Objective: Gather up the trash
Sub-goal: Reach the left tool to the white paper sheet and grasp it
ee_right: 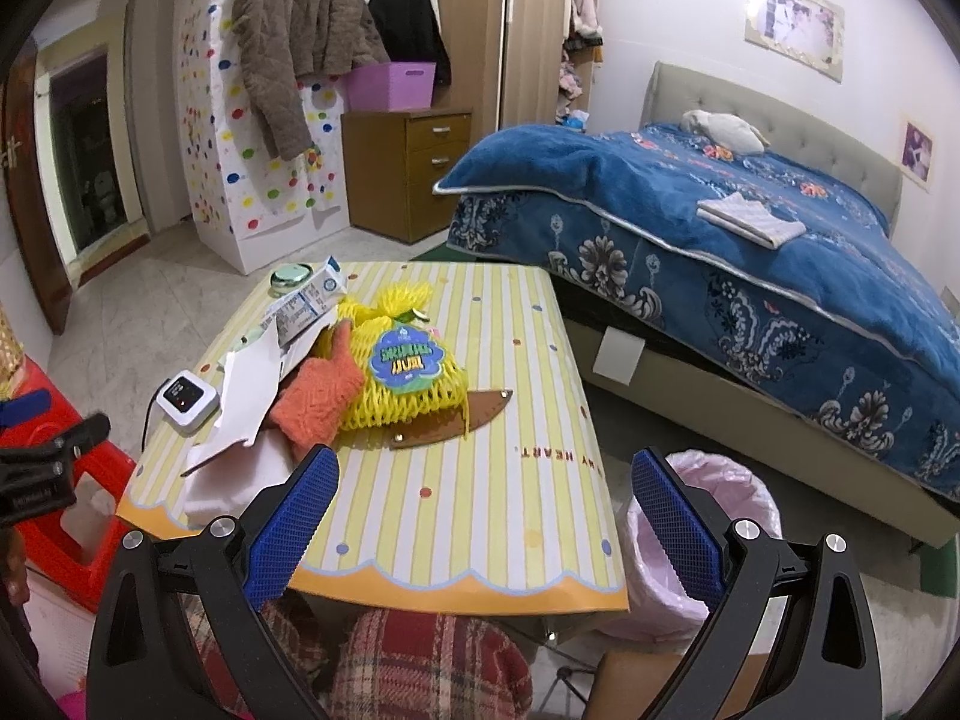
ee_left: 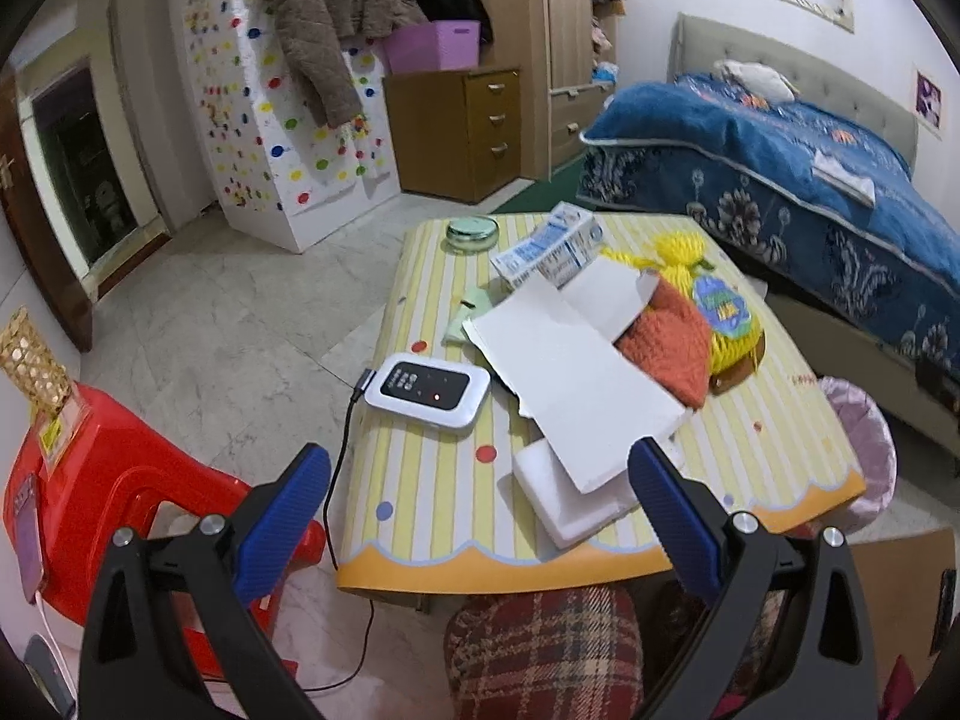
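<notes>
Both grippers hover at the near edge of the bench [ee_left: 420, 480], fingers spread wide and holding nothing. The left gripper [ee_left: 480, 504] points at the white cardboard sheet [ee_left: 576, 384], which lies over a white foam block [ee_left: 564, 504] at the bench's near edge. The right gripper [ee_right: 483, 510] hangs over bare striped bench top, with the bin [ee_right: 708, 540], lined with a pale pink bag, on the floor just beside the bench on the right.

The trash sits in one overlapping heap: cardboard sheet, foam block, a milk carton [ee_left: 552, 249] farther back, and a yellow net bag [ee_right: 408, 384] against an orange knitted piece [ee_right: 318, 402]. A small white device [ee_left: 429, 390] with a cable lies close to the left of the heap.

The step in hand appears to be the first pick. The top sheet is best taken first, pinched at its free near edge and lifted clear, keeping away from the device and its cable. A leather-like brown piece [ee_right: 474, 414] under the net bag may drag along.
</notes>
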Demonstrator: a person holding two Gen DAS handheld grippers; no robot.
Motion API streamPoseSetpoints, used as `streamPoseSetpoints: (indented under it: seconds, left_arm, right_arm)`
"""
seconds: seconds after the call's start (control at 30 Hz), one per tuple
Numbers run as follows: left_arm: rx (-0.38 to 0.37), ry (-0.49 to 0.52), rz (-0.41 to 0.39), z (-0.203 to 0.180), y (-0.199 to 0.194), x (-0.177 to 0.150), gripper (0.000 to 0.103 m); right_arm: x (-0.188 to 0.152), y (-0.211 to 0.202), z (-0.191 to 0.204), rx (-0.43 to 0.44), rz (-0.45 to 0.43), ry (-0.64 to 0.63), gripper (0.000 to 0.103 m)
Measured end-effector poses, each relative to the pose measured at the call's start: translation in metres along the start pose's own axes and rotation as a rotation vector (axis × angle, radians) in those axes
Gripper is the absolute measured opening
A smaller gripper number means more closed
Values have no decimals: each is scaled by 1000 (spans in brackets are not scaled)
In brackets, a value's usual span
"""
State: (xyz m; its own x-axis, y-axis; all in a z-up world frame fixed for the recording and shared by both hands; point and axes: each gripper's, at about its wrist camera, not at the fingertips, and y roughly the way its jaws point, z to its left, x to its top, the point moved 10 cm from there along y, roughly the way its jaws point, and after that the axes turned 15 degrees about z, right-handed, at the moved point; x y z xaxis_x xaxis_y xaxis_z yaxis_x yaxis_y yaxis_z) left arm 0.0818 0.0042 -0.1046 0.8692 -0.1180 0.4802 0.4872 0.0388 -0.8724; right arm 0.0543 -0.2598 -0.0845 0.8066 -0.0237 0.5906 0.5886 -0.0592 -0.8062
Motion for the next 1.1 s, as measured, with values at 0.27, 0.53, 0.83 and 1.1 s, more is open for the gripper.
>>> streamPoseSetpoints:
  seconds: [0.27, 0.53, 0.83, 1.1]
  left_arm:
    - [-42, 103, -16, -34, 14, -1, 97]
    - [-25, 183, -12, -63, 54, 3, 81]
    - [3, 229, -39, -77, 75, 9, 68]
    - [63, 277, -37, -83, 93, 17, 41]
  right_arm:
    - [14, 10, 8, 52, -34, -26, 97]
    - [16, 21, -5, -23, -31, -18, 95]
    - [16, 29, -3, -15, -19, -29, 94]
    - [12, 35, -2, -9, -3, -32, 94]
